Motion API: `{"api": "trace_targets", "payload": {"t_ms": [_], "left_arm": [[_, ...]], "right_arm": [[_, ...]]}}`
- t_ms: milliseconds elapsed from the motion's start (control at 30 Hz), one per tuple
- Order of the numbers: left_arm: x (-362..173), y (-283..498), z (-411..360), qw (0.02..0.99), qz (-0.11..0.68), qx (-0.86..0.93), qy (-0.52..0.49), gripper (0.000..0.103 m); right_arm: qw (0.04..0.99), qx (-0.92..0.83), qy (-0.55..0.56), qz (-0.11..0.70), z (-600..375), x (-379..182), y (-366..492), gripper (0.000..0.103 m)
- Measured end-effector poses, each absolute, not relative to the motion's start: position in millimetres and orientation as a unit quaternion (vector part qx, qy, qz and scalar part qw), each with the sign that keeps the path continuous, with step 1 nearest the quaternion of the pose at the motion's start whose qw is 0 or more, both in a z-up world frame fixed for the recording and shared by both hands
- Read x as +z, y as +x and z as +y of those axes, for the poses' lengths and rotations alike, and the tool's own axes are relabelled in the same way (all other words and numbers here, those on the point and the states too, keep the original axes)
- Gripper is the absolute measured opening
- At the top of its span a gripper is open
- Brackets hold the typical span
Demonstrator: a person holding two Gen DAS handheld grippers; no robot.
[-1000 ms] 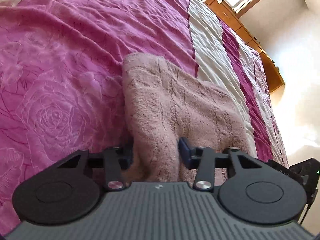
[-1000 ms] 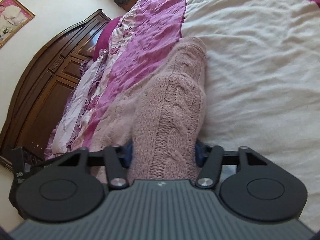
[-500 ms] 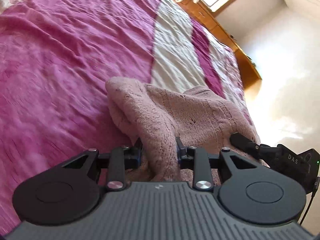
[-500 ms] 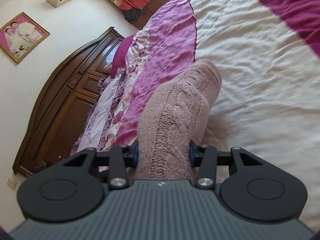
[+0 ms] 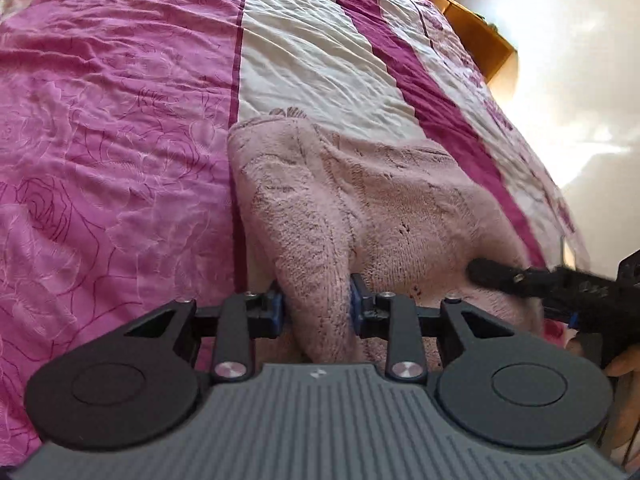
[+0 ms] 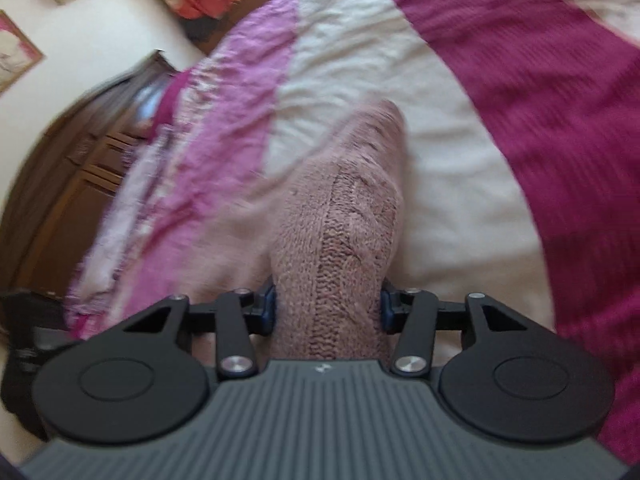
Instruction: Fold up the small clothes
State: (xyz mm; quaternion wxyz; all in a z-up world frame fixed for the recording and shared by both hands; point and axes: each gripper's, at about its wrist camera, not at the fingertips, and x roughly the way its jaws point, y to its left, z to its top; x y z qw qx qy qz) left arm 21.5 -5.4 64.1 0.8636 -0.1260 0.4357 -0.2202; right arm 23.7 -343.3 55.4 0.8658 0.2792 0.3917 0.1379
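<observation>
A small dusty-pink knitted sweater [image 5: 360, 204] lies across the pink and white bedspread [image 5: 120, 128]. My left gripper [image 5: 317, 308] is shut on a bunched fold at its near edge. In the left wrist view the right gripper [image 5: 532, 280] reaches in from the right beside the knit, with a hand behind it. The right wrist view is blurred: my right gripper [image 6: 327, 308] is shut on a thick cable-knit part of the same sweater [image 6: 340, 224], which stretches away over the white stripe.
The bed is striped in pink, white and dark magenta [image 6: 540, 92]. A dark wooden headboard [image 6: 72, 168] stands at the left of the right wrist view. A light wooden cabinet [image 5: 480, 28] lines the wall past the bed's far side.
Both grippers have closed tighter on the sweater and carried it across the bed toward the white stripe. The right gripper has come into sight in the left wrist view.
</observation>
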Motion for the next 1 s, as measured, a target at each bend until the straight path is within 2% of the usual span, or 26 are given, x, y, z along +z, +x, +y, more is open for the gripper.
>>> {"api": "trace_targets", "payload": {"t_ms": [33, 167, 233, 400, 533, 600, 633, 667, 1000], "left_arm": [[64.5, 19.9, -5.4, 0.866, 0.434, -0.218, -0.12, 0.04], [73.1, 15.0, -6.0, 0.875, 0.43, -0.205, -0.09, 0.045], [78.4, 13.2, -6.4, 0.878, 0.429, -0.198, -0.079, 0.051], [86.4, -0.2, -2.5, 0.877, 0.436, -0.192, -0.066, 0.058], [80.3, -6.2, -2.5, 0.878, 0.449, -0.165, -0.024, 0.062], [72.6, -5.5, -1.2, 0.879, 0.453, -0.147, -0.01, 0.066], [70.4, -5.7, 0.1, 0.879, 0.454, -0.142, -0.01, 0.069], [68.6, -5.2, 2.1, 0.88, 0.455, -0.139, -0.013, 0.07], [73.8, -18.0, 0.4, 0.89, 0.439, -0.124, -0.023, 0.073]], "right_arm": [[0.868, 0.134, 0.275, 0.39, -343.0, 48.9, 22.1, 0.055], [0.871, 0.13, 0.286, 0.379, -343.4, 44.1, 15.4, 0.059], [0.874, 0.127, 0.275, 0.379, -343.8, 48.1, 11.5, 0.059], [0.894, 0.12, 0.234, 0.364, -346.2, 65.2, -9.9, 0.059], [0.9, 0.106, 0.246, 0.345, -354.5, 70.9, -32.3, 0.058], [0.904, 0.095, 0.242, 0.34, -356.4, 70.3, -40.7, 0.05], [0.906, 0.096, 0.235, 0.338, -355.4, 68.9, -43.2, 0.038], [0.906, 0.099, 0.229, 0.341, -354.1, 66.2, -43.7, 0.033], [0.923, 0.092, 0.161, 0.337, -333.8, 59.5, -45.4, 0.033]]}}
